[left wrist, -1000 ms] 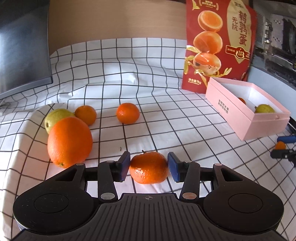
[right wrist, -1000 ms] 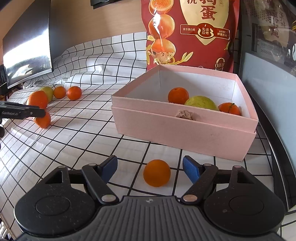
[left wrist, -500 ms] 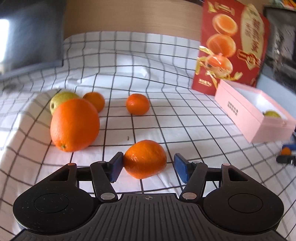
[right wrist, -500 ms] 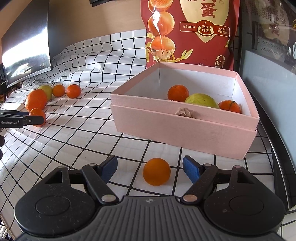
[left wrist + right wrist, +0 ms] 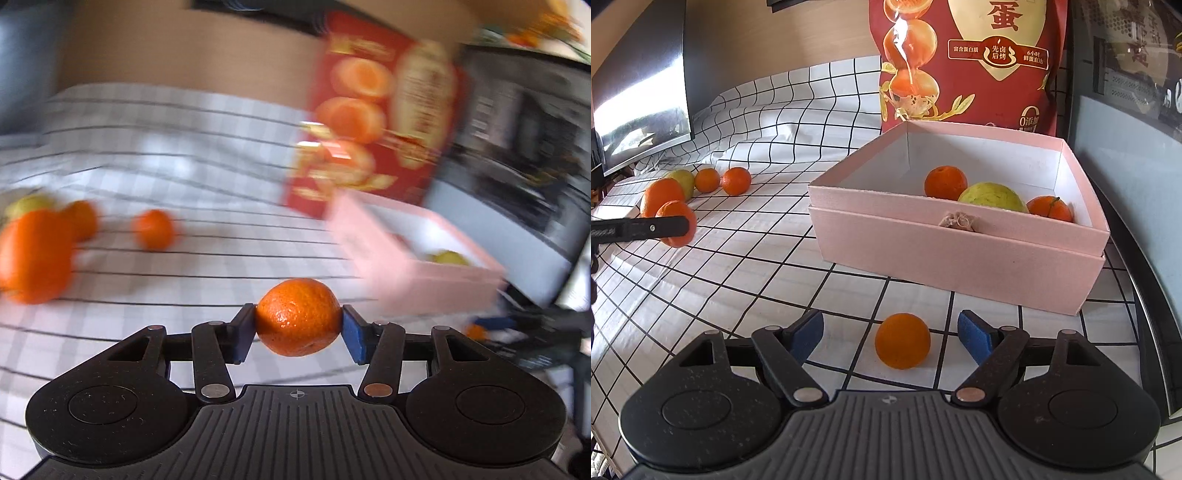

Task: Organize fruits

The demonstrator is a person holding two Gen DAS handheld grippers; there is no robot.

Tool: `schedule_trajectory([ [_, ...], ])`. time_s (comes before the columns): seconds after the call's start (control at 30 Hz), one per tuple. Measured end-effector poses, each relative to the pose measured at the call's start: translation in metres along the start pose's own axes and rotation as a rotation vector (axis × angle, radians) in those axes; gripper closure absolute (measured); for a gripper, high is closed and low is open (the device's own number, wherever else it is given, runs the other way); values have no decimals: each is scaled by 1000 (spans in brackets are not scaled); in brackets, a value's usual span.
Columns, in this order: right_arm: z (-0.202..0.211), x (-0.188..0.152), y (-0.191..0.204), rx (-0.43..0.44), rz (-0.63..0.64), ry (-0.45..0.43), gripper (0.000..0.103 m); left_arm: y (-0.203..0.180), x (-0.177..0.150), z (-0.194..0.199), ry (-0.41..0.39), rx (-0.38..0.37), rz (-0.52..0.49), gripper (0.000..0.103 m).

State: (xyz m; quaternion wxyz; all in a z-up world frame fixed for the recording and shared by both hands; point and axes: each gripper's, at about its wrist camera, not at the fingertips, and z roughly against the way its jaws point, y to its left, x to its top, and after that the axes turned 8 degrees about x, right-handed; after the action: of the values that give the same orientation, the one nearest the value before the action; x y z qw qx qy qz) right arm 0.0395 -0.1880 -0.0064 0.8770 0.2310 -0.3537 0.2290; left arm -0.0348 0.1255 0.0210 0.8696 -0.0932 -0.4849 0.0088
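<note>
Now left gripper (image 5: 298,328) clamps a mandarin (image 5: 297,317); carry it level to the box (image 5: 413,266); right gripper (image 5: 890,334) gapes empty around an orange (image 5: 902,340).

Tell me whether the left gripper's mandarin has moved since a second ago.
Yes. The mandarin, clamped by the left gripper, has risen off the cloth, seen against the big orange.

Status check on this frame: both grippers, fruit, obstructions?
Left gripper shut on mandarin, lifted. Right gripper open around small orange on cloth. Pink box path unobstructed.
</note>
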Motion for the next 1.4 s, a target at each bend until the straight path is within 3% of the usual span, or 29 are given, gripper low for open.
schedule_trajectory([
  [0.17, -2, 0, 2, 0, 9, 8, 19, -57, -18, -10, 29, -73, -116, 48],
  [0.27, -4, 1, 4, -6, 23, 20, 16, -72, -26, -18, 77, -39, -139, 48],
  [0.4, -9, 2, 10, -17, 62, 48, 12, -73, -28, -12, 48, 20, -128, 48],
  [0.53, -14, 4, 11, -13, 74, 82, 0, -69, -26, -14, 69, 44, -118, 48],
  [0.7, -15, 5, 13, -20, 72, 105, 0, -74, -27, -16, 72, 66, -150, 48],
  [1.03, -1, -1, 4, -3, 60, 118, 1, -70, -26, -22, 105, 34, -128, 48],
  [1.17, 6, -3, -5, -66, 37, 110, 4, -72, -27, -22, 104, 41, -132, 48],
  [1.4, 12, -4, -10, -56, 19, 83, 16, -74, -27, -21, 104, 48, -144, 48],
])
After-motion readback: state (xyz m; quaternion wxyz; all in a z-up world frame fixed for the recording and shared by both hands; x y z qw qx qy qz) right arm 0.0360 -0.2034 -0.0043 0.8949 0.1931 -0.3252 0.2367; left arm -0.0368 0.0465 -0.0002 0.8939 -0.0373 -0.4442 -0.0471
